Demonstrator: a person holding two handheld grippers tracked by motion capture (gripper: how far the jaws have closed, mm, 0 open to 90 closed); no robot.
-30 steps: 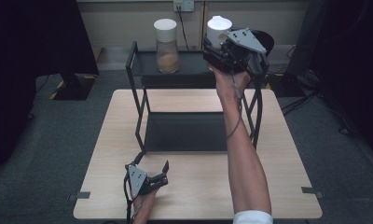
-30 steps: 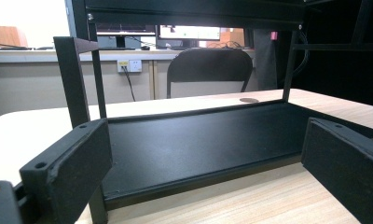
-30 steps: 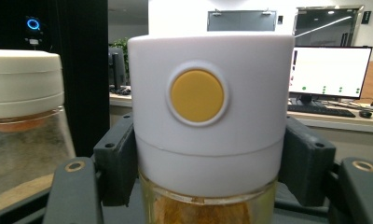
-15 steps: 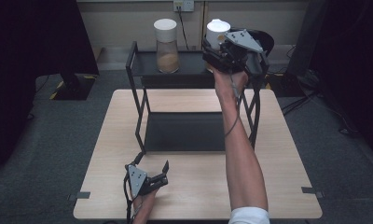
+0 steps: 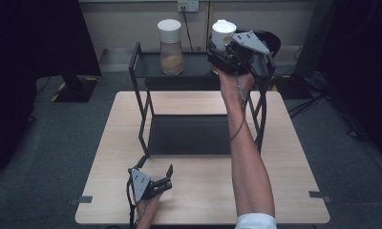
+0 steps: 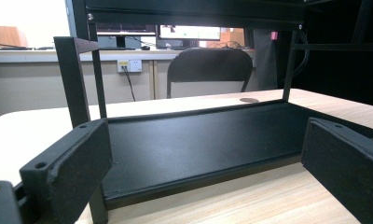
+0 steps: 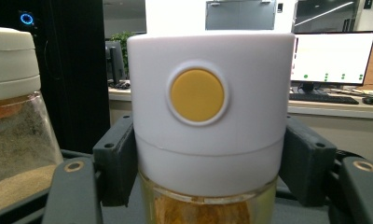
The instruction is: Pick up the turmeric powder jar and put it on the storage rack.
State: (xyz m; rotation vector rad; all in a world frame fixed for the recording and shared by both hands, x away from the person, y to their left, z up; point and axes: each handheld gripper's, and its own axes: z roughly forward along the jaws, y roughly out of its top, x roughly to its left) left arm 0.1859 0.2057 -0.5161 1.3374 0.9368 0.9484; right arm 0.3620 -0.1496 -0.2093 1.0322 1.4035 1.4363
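Holding white-lidded jar [image 7: 208,135], golden contents, sandy-filled jar [image 7: 12,116] beside

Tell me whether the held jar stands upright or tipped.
Upright: the jar shows a level white lid above its glass, clamped between the right gripper jaws.

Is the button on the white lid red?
No, the round button on the white lid is yellow, as the right gripper view shows, with the right gripper shut on the jar at the lid.

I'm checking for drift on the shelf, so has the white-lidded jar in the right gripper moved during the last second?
No. The white-lidded jar sits in the same spot relative to the black metal shelf rack and the other jar as before.
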